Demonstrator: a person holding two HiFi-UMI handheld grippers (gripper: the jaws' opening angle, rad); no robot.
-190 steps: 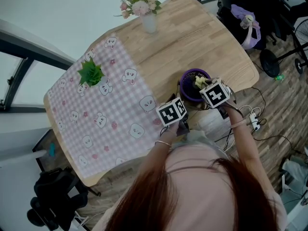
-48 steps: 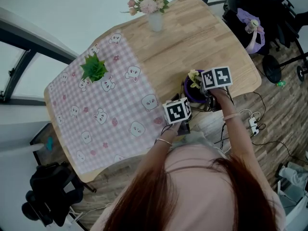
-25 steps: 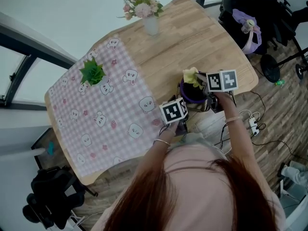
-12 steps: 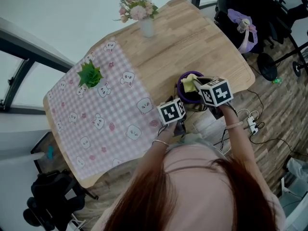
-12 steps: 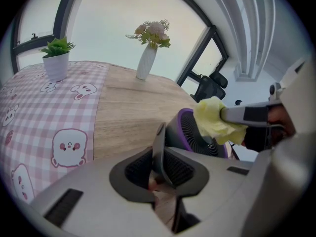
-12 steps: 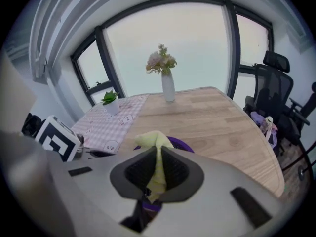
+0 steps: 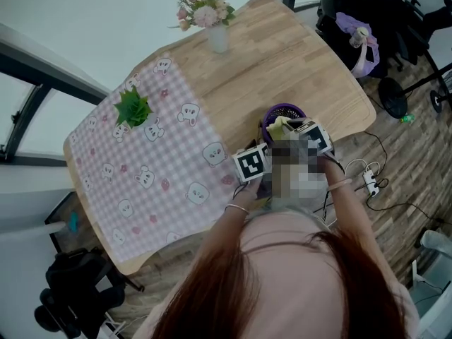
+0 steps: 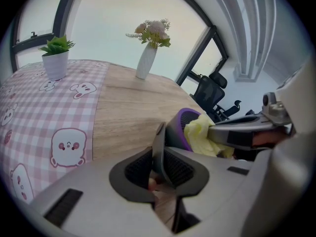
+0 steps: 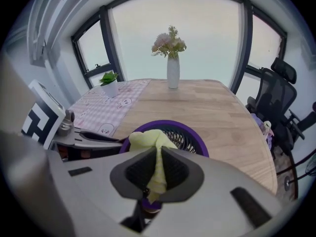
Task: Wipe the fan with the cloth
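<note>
Where: the small round purple-rimmed fan (image 9: 191,138) with a black grille sits at the near edge of the wooden table (image 7: 282,55).
Right hold: the right gripper (image 9: 157,167) is clamped on the crumpled pale-yellow cloth (image 9: 148,138), which rests on the grille's near edge.
Left hold: the left gripper (image 8: 160,159) is clenched on the fan's dark edge.
Progress: wiping appears under way; how much is left is unclear.
Facing: the grille points up, tilted toward the person; it is a disc with no long axis.

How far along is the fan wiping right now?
Done: the right gripper has the cloth clamped, and the left gripper is shut on the fan at its edge, steadying it. In hand: the cloth is bunched against the fan's purple rim and grille. Left: wiping the remaining grille; the pictures don't show how much is already clean.
</note>
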